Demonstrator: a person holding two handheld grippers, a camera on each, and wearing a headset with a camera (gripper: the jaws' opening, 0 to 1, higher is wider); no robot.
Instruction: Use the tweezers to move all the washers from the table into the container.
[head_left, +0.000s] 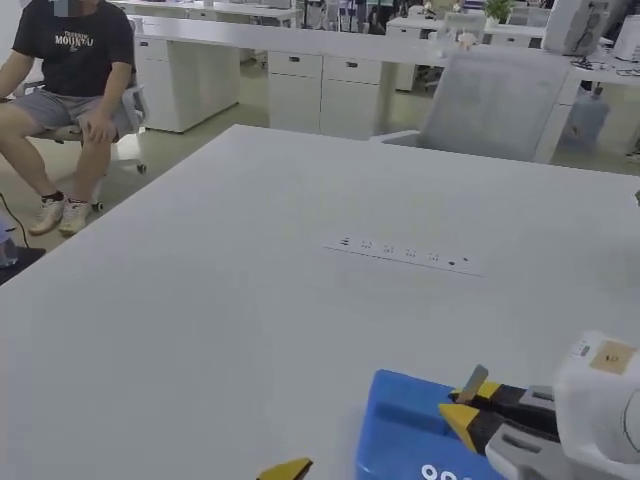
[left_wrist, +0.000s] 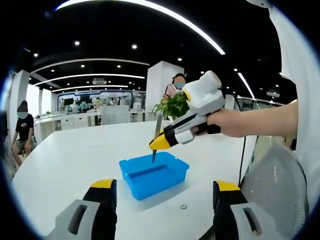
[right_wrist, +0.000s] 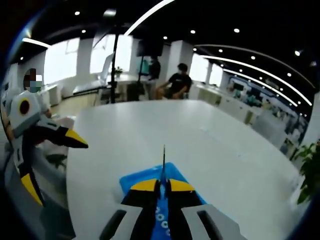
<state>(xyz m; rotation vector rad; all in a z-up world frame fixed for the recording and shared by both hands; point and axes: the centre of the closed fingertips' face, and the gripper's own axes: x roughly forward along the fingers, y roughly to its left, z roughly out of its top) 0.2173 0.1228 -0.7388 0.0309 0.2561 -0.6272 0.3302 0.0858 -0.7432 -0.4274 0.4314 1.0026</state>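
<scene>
A broad white table (head_left: 250, 300), smooth and matte, stretches ahead of both grippers, with a flush strip of sockets (head_left: 405, 253) set into its top well beyond them. The room is an open office with white cabinets, ceiling spotlights and long curved light strips. A seated person (head_left: 70, 80) is far off past the table's corner, a grey mesh chair (head_left: 490, 105) stands at the far edge, and a leafy plant (left_wrist: 172, 106) shows behind the right gripper. The left gripper (left_wrist: 165, 184) has its yellow-tipped jaws spread wide with nothing between them. Just ahead of it sits the container (left_wrist: 155, 184), a shallow rectangular tray of translucent blue plastic with a rolled rim. Whether any washers lie inside cannot be made out. One washer (left_wrist: 183, 205), a small flat metal ring, lies on the table between the container and the left gripper's right-hand jaw, apart from both. The right gripper (right_wrist: 162, 184), held in a hand (left_wrist: 225, 121), has its jaws pressed together on the tweezers (left_wrist: 156, 132). These are slim grey metal and point down from its tip over the container's near side, their point low inside the tray. The blue tray lies directly under and in front of the right gripper's jaws.
</scene>
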